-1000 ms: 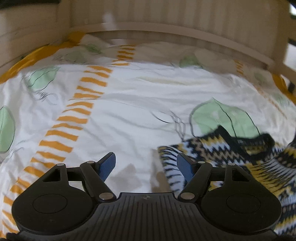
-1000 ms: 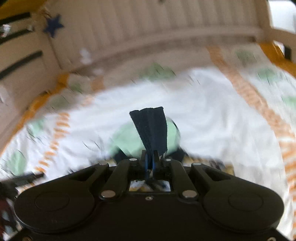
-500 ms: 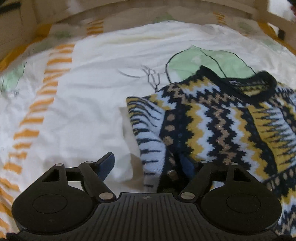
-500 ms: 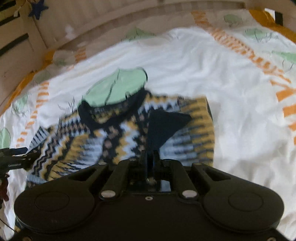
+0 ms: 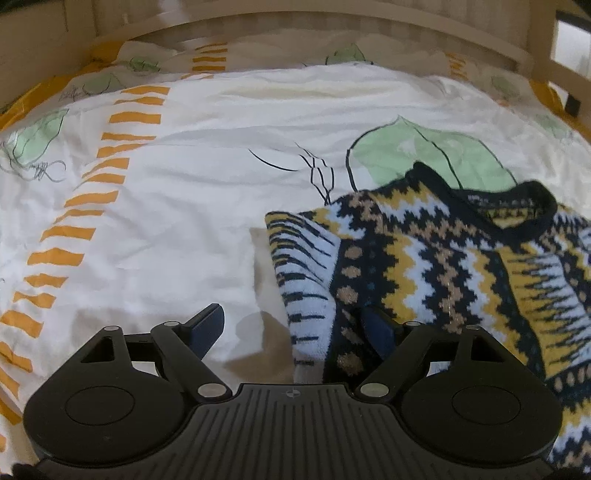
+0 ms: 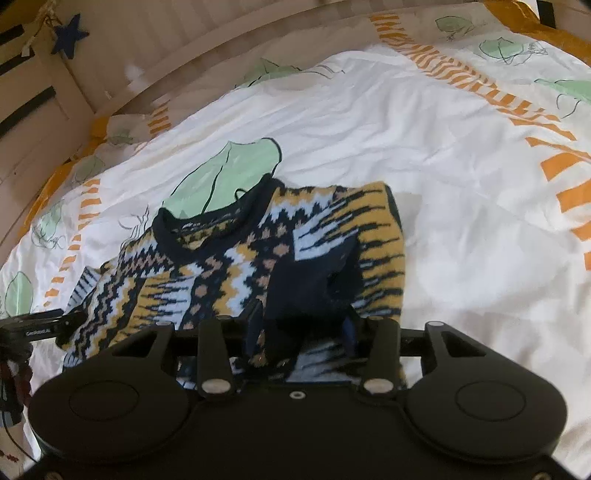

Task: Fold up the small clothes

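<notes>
A small knitted sweater in navy, yellow and pale blue zigzags lies on the bed sheet, its navy collar toward the headboard. It also shows in the right wrist view. My left gripper is open at the sweater's left side, its left finger over bare sheet and its right finger on the knit beside the folded sleeve. My right gripper is open, with the navy cuff of the right sleeve lying loose between its fingers on the sweater's front.
The white sheet has green leaf prints and orange dashed stripes. A beige wooden bed rail curves round the far side. A dark blue star hangs at the far left in the right wrist view.
My right gripper carried the sleeve cuff down onto the sweater's front, then opened and let it go. My left gripper moved in over the sweater's left edge and stayed open.
</notes>
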Available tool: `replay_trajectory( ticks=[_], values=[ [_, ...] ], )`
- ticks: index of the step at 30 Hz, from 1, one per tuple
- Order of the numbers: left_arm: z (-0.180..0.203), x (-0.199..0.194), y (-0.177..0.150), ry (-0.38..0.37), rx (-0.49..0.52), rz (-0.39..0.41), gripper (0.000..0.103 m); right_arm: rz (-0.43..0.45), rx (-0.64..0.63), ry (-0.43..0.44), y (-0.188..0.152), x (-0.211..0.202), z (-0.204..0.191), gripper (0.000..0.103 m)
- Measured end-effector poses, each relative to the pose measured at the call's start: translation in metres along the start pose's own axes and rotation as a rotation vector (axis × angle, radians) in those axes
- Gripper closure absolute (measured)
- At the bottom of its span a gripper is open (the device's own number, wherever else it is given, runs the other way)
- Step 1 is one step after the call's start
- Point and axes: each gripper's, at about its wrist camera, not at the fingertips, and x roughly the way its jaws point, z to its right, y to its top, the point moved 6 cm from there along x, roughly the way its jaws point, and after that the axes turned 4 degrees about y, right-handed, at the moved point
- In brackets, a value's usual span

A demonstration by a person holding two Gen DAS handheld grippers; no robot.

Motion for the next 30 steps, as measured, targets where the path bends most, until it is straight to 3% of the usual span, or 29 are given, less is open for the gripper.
replay_trajectory(
  ticks=[2,3,4,5,7,12,15,18,23,27,30],
  values=[
    [-0.001,0.002,0.000,-0.007,-0.012,-0.006,0.022,0.007,0.004,0.004,0.002,0.003,0.001,0.053],
    [-0.001,0.003,0.000,-0.009,-0.015,-0.007,0.022,0.007,0.002,0.007,0.002,0.005,0.001,0.060],
    [-0.001,0.003,0.000,-0.010,-0.017,-0.006,0.022,0.004,-0.003,0.008,0.002,0.006,0.000,0.089],
    [-0.001,0.003,0.000,-0.009,-0.016,0.000,0.022,-0.003,-0.012,0.012,0.001,0.007,-0.002,0.091],
    [0.000,-0.002,0.004,-0.002,-0.022,0.041,0.022,0.025,-0.061,0.007,0.005,0.001,-0.010,0.091],
    [-0.002,-0.012,0.014,0.026,-0.037,0.135,0.022,0.220,-0.177,0.006,0.030,-0.037,-0.029,0.092],
    [-0.005,-0.004,0.011,0.020,-0.057,0.094,0.022,0.157,-0.161,-0.089,0.023,-0.022,-0.007,0.092],
    [-0.004,0.001,0.006,0.043,-0.038,0.061,0.022,0.064,-0.073,-0.075,0.012,-0.001,0.011,0.091],
    [-0.004,0.009,-0.003,0.085,0.025,0.019,0.020,0.041,-0.093,-0.091,0.006,0.005,0.009,0.090],
    [-0.011,0.010,-0.006,0.091,-0.001,0.006,0.018,0.028,-0.075,-0.116,0.006,0.008,0.017,0.089],
    [-0.014,0.003,-0.001,0.079,-0.039,0.041,0.018,0.030,-0.062,-0.123,0.007,0.008,0.022,0.089]
  ],
)
